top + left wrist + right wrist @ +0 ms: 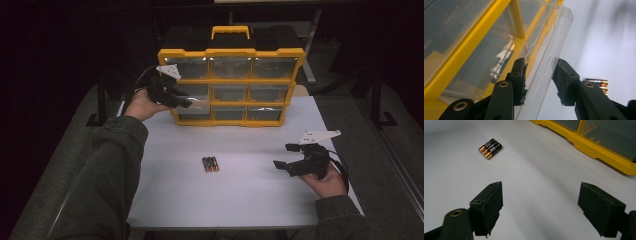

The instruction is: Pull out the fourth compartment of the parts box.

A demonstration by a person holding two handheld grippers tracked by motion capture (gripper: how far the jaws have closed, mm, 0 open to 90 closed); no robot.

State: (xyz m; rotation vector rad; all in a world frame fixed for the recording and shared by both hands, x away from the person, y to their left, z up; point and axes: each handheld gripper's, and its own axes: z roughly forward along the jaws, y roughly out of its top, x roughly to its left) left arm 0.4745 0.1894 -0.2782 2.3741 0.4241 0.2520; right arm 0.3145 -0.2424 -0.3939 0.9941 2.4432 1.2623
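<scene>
A yellow organiser case point(231, 52) with clear drawers stands upright at the back of the white table point(240, 200). My left gripper point(189, 103) reaches its left column, where one clear drawer point(200, 106) sticks out a little. In the left gripper view the jaws point(540, 63) straddle the front wall of that drawer point(544, 50), pads against both sides. Three AA batteries point(210, 164) lie side by side mid-table, also seen as batteries point(490, 148) and batteries point(597, 83). My right gripper point(282, 155) hovers low at the right, open and empty point(540, 192).
The case's yellow frame point(599, 150) runs along the far edge of the table. A black and yellow carry handle point(230, 31) tops it. Bare white surface lies between the batteries and the right gripper. Dark floor surrounds the table.
</scene>
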